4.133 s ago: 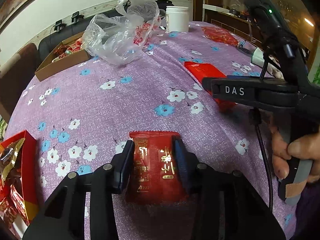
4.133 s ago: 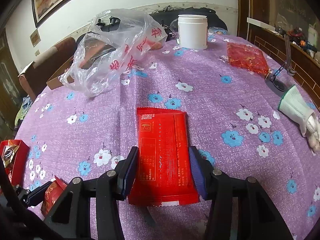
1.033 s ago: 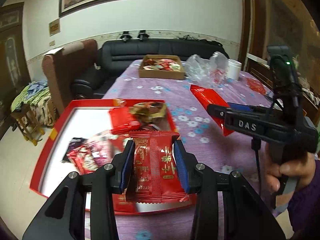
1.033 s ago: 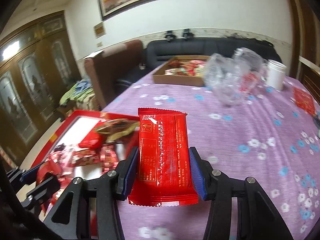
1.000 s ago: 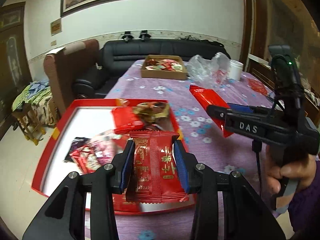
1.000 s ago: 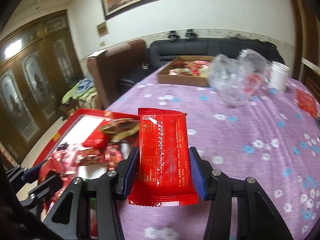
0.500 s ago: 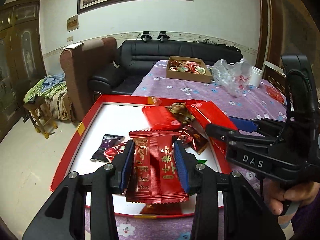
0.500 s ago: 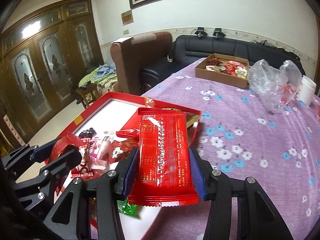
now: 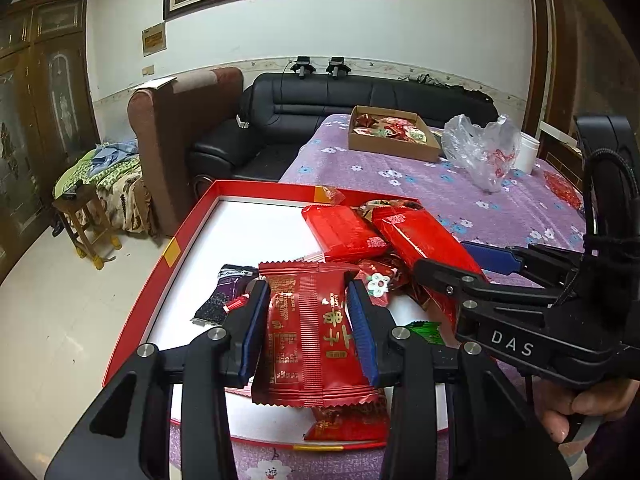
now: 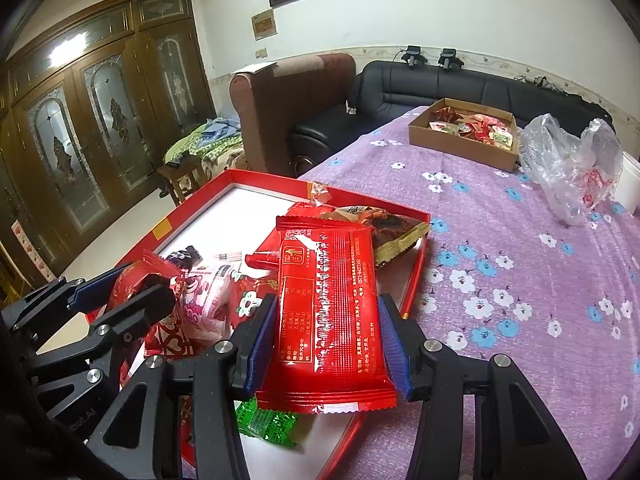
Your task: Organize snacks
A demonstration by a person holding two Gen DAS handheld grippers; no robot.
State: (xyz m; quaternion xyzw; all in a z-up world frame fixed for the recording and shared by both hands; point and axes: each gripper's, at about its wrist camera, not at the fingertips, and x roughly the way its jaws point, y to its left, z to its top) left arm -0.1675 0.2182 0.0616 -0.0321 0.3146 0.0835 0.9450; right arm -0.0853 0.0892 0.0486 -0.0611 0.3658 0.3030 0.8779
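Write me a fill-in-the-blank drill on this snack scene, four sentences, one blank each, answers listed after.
1. Each gripper is shut on a ____ snack packet.
2. Both packets hang over the red tray, whose inside floor is ____.
3. Beside the cardboard box lies a crumpled clear ____ bag.
4. The purple tablecloth is printed with white and blue ____.

Missing words: red; white; plastic; flowers

Glossy, crinkled red foil on the snack packet [image 9: 312, 332] at lower centre; same shiny film on the larger red packet [image 10: 328, 312]. Matt black plastic on the left gripper [image 9: 308, 328] and right gripper [image 10: 324, 344], with ribbed blue pads and bright metal screws. Matt printed cloth over the surface [image 10: 520, 280]. Smooth red-rimmed tray [image 9: 168, 256], white inside. Plain brown cardboard box [image 9: 392, 148], upper right. Thin clear crumpled plastic bag [image 10: 568, 168]. Shiny black leather sofa [image 9: 360, 96].
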